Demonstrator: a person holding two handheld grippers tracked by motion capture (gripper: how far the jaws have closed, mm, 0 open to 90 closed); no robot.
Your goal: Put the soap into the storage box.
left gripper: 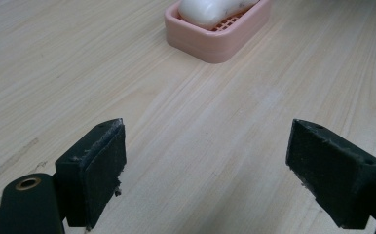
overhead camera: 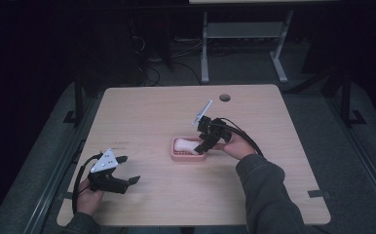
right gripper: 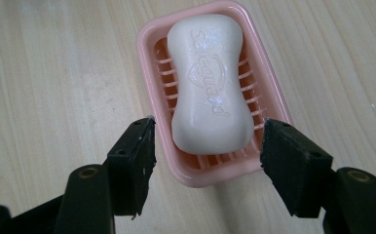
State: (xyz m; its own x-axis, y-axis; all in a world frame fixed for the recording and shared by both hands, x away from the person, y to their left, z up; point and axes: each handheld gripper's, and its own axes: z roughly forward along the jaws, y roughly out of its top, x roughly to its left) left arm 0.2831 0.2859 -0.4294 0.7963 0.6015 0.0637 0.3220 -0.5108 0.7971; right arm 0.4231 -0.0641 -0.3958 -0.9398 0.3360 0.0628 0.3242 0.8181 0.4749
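- Soap (right gripper: 210, 83), a white waisted bar with embossed lettering, lies flat in the pink soap dish (right gripper: 149, 73), which stands a little right of the middle of the surface (overhead camera: 152, 112) in the high view.
- Right gripper (right gripper: 208, 139) hovers over the near end of the dish, its jaws parted to either side of the bar's near end and touching neither bar nor dish; nothing is grasped.
- Left gripper (overhead camera: 127, 170) sits released and empty at about 8 o'clock from the dish, well apart from it, with only bare wood between its jaws.
- Step in hand, as I judge it: either the approach to grasp the bar or the moment just after setting it down; the pictures alone do not say which.
- If a pick is next, it calls for lowering the jaws inside the dish walls and closing across the bar's narrow waist; the glossy surface of the bar looks slippery, so a square, centred grip matters.
- Dish rim is the tight edge: the jaws stand about as wide as the dish, so a straight descent could strike the rim or tip the dish.
- Open room is generous: from 12 round to 9 o'clock of the dish the wood is bare, and the cable hole (overhead camera: 225, 97) at 1 o'clock lies well apart.
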